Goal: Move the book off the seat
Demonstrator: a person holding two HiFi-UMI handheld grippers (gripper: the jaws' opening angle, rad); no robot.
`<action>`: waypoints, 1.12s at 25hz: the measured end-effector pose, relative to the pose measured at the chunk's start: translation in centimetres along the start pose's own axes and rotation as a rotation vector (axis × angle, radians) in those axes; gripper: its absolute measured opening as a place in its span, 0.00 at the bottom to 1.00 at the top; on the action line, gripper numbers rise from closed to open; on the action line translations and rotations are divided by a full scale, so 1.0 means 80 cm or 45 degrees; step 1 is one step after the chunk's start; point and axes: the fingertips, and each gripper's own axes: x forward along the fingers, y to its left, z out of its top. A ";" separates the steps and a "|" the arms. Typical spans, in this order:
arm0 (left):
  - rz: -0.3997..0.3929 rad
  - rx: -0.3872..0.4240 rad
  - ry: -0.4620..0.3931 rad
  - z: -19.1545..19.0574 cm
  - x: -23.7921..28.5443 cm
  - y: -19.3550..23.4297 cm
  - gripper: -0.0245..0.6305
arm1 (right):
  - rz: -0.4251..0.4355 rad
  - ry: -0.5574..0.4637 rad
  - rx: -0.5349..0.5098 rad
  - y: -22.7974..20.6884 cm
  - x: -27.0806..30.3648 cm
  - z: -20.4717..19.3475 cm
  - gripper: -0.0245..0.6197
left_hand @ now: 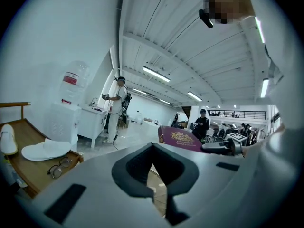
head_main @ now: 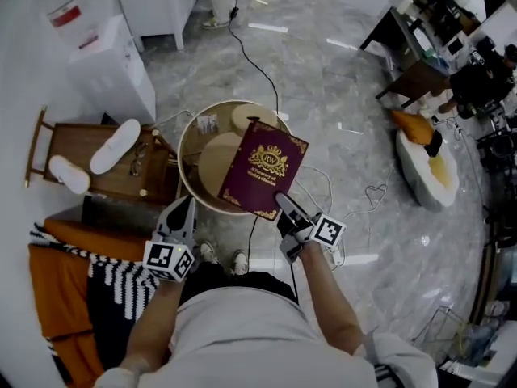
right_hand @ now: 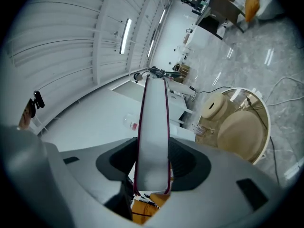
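A maroon book point(head_main: 263, 168) with gold print hangs tilted over the round seat point(head_main: 191, 128), whose beige cushions lie just beneath it. My right gripper point(head_main: 285, 204) is shut on the book's near lower edge. In the right gripper view the book point(right_hand: 154, 122) stands edge-on between the dark pads point(right_hand: 186, 161) of that gripper point(right_hand: 153, 161), with the seat point(right_hand: 259, 148) off to the right. My left gripper point(head_main: 182, 210) hovers at the seat's near left rim, shut and holding nothing. Past the left gripper point(left_hand: 153, 152) in its own view I see the book point(left_hand: 179, 138) on the right.
A wooden chair point(head_main: 77, 148) at the left carries two white slippers point(head_main: 115, 145) and a pair of glasses point(head_main: 137, 160). An orange blanket point(head_main: 56, 285) with striped cloth lies near left. Cables point(head_main: 254, 63) cross the marble floor. White cabinets point(head_main: 113, 71) stand behind; other people stand far off.
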 end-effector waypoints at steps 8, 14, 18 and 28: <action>-0.063 -0.030 0.038 0.000 0.015 0.034 0.06 | -0.048 -0.086 -0.008 0.015 0.008 -0.005 0.38; -0.084 -0.059 0.107 -0.005 0.023 0.035 0.06 | -0.090 -0.102 0.021 0.025 0.007 -0.005 0.38; -0.089 -0.070 0.148 -0.018 0.029 0.041 0.06 | -0.115 -0.094 0.031 0.017 0.008 -0.007 0.38; -0.108 -0.077 0.226 -0.099 0.061 0.057 0.06 | -0.195 -0.001 0.041 -0.091 0.019 -0.032 0.38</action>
